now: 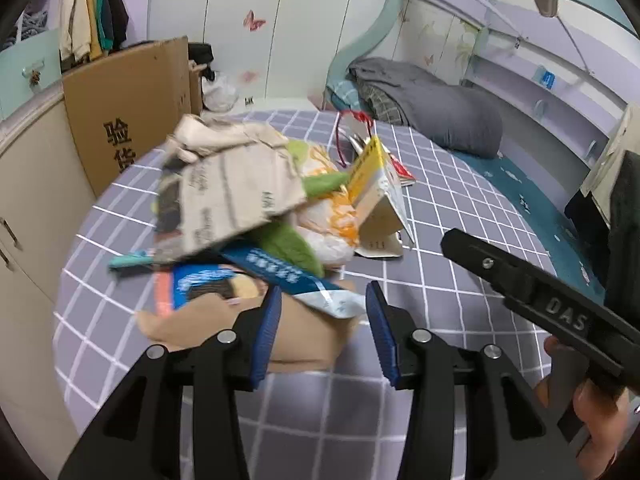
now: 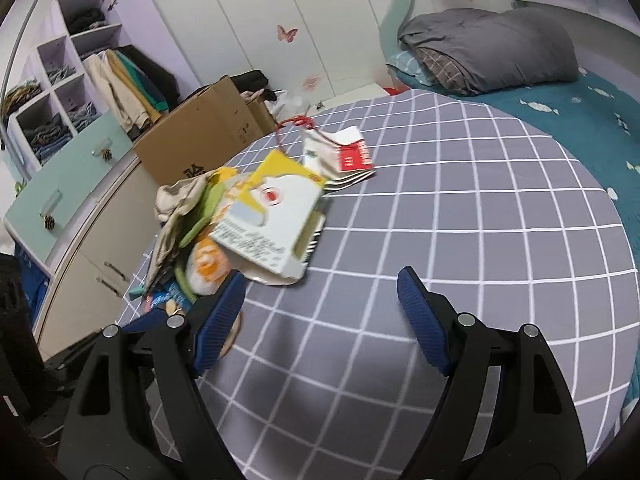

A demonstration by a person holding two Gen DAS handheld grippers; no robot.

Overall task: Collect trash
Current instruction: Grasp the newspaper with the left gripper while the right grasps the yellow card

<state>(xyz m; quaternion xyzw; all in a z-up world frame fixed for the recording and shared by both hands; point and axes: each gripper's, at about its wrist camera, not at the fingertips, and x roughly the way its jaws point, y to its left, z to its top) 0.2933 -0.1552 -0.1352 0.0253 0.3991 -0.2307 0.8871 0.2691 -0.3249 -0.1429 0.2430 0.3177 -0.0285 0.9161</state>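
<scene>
While both hand-held grippers gape empty, trash pile sits on checked sheet, bedroom.

Bed cover: grey, white grid lines.
Sheet beneath: teal, small white motifs.
Folded duvet: plain dark grey; a checked grey layer under it.
Carton: white with yellow top, red round mark, fine dark print.
Crumpled paper: beige, grey print, blurred.
Wrapper: blue with white lettering.
Paper bag: white, red panel, red cord handle.
Cardboard box: brown, black characters.
Wardrobe doors: white, pink butterfly stickers.
Gripper pads: blue, ribbed, on black arms.
</scene>
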